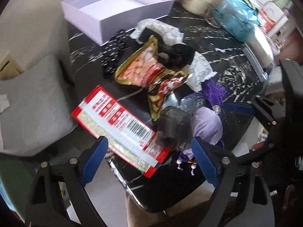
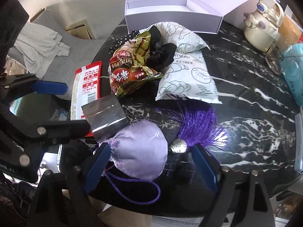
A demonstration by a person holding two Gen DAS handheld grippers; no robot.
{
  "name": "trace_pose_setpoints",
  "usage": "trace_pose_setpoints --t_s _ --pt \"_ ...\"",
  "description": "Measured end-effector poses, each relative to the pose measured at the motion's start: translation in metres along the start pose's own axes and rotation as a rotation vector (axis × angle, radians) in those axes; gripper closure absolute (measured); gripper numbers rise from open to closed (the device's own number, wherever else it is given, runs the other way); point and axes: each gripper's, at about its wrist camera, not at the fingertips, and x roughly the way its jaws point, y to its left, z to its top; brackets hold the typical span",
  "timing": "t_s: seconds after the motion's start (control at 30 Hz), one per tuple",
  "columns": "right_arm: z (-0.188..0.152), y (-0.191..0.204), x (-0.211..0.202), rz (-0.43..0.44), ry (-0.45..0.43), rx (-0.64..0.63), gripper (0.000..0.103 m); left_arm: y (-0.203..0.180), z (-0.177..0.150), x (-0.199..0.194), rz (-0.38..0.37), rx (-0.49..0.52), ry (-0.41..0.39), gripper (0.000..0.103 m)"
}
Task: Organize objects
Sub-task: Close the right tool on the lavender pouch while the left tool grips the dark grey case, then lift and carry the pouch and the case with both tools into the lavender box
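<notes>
Gaping right claw (image 2: 149, 165) straddling sachet (image 2: 140, 151)

red packet (image 1: 121, 124) near end covered by dark translucent box (image 1: 174, 128) | black cloth (image 2: 162, 54) partly buried under crumpled snack bag (image 2: 130, 64) | teal bag (image 2: 292, 75) cut off at right edge | red packet print blurred, unreadable | lilac box's (image 1: 117, 13) lid cropped at top edge

Looks like a home living room: black marble table (image 2: 246, 98) strewn with snack packets (image 2: 128, 66), grey cushioned sofa (image 1: 34, 98) at left, ceramic teapot (image 2: 261, 30) upper right.
</notes>
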Motion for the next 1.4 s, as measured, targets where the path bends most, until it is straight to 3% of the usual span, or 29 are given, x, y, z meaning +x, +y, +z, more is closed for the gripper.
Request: trace_pose_setpoints --t_s 0.17,0.23,0.33,0.43,0.67,1.07,1.4 --pt "-0.001 -0.003 0.002 0.057 0.004 0.038 0.027 -0.006 0.011 0.012 -0.093 0.06 0.018 0.014" --pt "-0.003 -0.005 0.001 0.088 0.008 0.06 0.035 -0.008 0.014 0.017 -0.106 0.072 0.029 0.015" --pt "-0.005 -0.007 0.001 0.139 0.014 0.081 0.048 -0.011 0.018 0.026 -0.124 0.087 0.048 0.023" --pt "-0.007 -0.007 0.0 0.149 0.012 0.084 0.051 -0.015 0.02 0.029 -0.129 0.105 0.042 0.027" --pt "-0.01 -0.012 -0.003 0.17 0.004 0.123 0.058 -0.016 0.023 0.035 -0.184 0.105 0.076 0.057" --pt "-0.011 -0.024 -0.021 0.138 -0.017 0.192 0.06 -0.015 0.027 0.024 -0.191 0.138 0.093 0.058" --pt "0.009 -0.03 -0.072 0.108 -0.082 0.184 0.06 -0.02 0.043 -0.023 -0.211 0.141 0.038 0.058"
